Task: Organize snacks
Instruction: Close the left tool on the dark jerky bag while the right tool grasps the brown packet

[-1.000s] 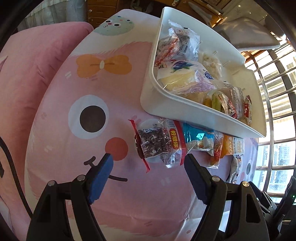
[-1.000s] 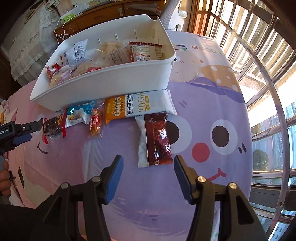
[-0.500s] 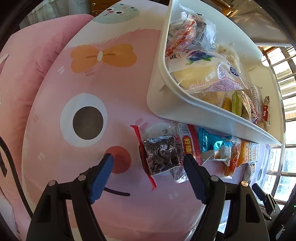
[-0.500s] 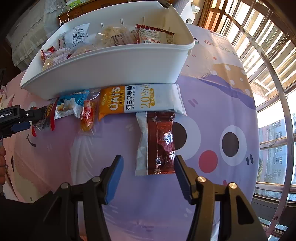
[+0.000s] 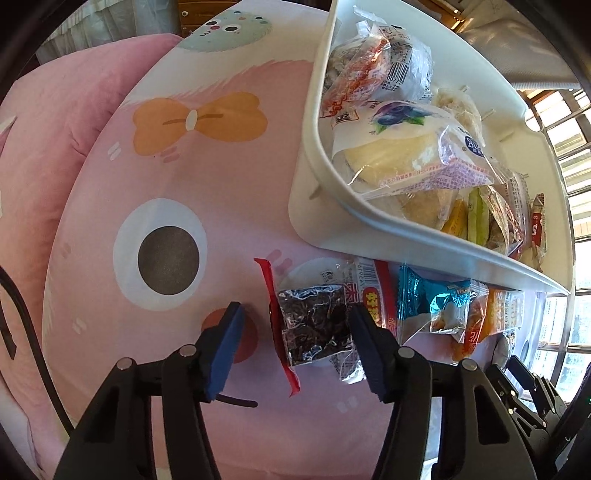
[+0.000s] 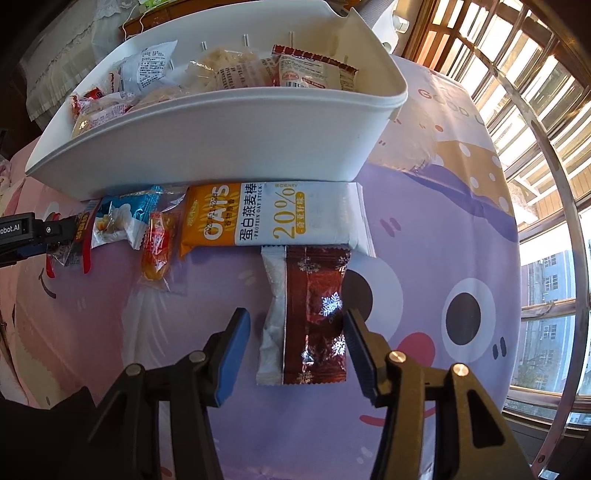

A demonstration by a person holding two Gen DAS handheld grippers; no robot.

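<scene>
A white bin [image 5: 369, 236] holding several snack packets sits on a cartoon-print cloth; it also shows in the right wrist view [image 6: 207, 147]. My left gripper [image 5: 295, 350] is open, its fingers on either side of a clear packet of dark snack with red edges [image 5: 314, 325]. My right gripper [image 6: 295, 343] is open around the near end of a dark red snowflake packet [image 6: 314, 314]. An orange and white oats bar [image 6: 269, 218], a small orange packet [image 6: 157, 251] and a blue packet [image 6: 122, 221] lie in a row in front of the bin.
A pink cushion [image 5: 44, 147] lies left of the cloth. Window bars [image 6: 517, 92] run along the right side. The left gripper's body [image 6: 22, 236] shows at the left edge of the right wrist view. Wooden furniture [image 5: 207, 7] stands behind the bin.
Both grippers have moved forward and down. The left fingers now flank the dark clear packet. The right fingers now flank the snowflake packet's near end.
</scene>
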